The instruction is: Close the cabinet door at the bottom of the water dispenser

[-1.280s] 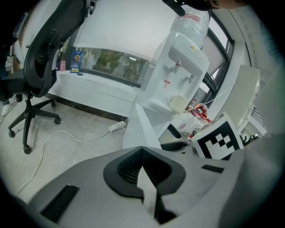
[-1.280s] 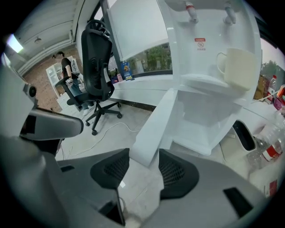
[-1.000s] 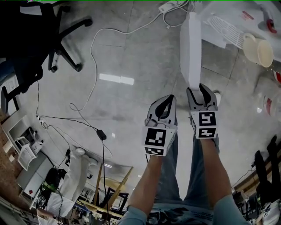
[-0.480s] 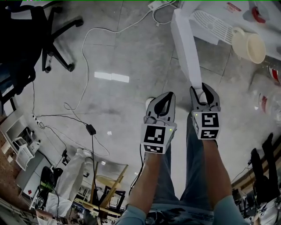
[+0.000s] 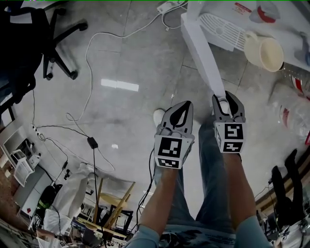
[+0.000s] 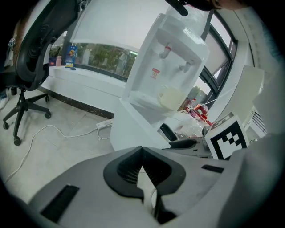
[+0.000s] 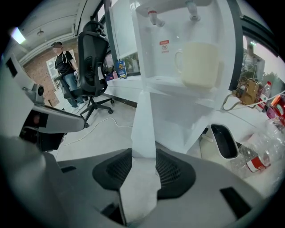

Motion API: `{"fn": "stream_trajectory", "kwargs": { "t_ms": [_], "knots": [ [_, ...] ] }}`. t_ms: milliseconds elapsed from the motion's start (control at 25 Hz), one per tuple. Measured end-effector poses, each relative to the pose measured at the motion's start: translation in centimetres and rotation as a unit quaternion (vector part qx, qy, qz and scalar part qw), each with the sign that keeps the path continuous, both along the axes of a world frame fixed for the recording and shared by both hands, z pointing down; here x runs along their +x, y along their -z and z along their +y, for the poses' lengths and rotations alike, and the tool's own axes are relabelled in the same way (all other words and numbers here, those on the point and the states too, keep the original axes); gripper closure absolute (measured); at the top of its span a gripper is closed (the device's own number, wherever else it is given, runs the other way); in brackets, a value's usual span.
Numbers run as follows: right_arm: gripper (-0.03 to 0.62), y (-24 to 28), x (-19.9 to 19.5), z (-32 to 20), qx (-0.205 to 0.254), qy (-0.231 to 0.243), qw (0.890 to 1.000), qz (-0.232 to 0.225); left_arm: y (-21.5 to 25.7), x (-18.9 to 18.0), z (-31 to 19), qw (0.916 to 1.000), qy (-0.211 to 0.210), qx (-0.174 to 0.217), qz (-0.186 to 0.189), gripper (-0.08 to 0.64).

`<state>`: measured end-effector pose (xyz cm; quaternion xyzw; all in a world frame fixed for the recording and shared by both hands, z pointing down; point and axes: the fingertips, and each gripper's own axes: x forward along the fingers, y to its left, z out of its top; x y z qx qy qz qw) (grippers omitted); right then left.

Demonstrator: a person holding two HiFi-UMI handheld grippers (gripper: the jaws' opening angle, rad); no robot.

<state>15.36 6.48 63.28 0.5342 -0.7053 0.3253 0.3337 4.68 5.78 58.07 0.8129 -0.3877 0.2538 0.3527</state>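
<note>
The white water dispenser [image 6: 171, 62] holds a cream mug [image 5: 264, 51] on its drip tray. Its bottom cabinet door [image 5: 203, 53] stands swung out, a long white panel seen edge-on. My right gripper [image 5: 225, 99] is shut on the door's free edge [image 7: 144, 120], and the pads touch both faces of the panel. In the right gripper view the edge runs straight up from between the jaws [image 7: 144, 153] toward the mug [image 7: 198, 62]. My left gripper [image 5: 182, 105] hovers just left of the right one, shut with nothing in it [image 6: 142, 149].
A black office chair [image 5: 41, 36] stands at the left. A power strip [image 5: 169, 7] and a white cable [image 5: 92, 63] lie on the floor. Plastic bottles [image 5: 290, 109] lie right of the dispenser. A person [image 7: 67, 71] stands far off by another chair [image 7: 91, 71].
Both grippers have moved forward toward the dispenser, the right one carrying the door edge. The door has swung, and the dispenser and mug now sit closer in the head view.
</note>
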Motion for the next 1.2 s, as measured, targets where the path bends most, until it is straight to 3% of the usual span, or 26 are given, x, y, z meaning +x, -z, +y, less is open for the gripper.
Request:
{"fn": "stream_trajectory", "kwargs": {
  "t_ms": [760,1200],
  "knots": [
    [0.408,-0.1,7.6,-2.4,0.022,0.037,0.999,0.018,-0.2,6.4,-0.3,0.9996,0.024,0.008,0.014,0.549],
    [0.402,-0.3,11.1,-4.7,0.038,0.054,0.997,0.029,-0.8,7.0,-1.1,0.9979,0.062,0.013,0.007,0.549]
  ]
}}
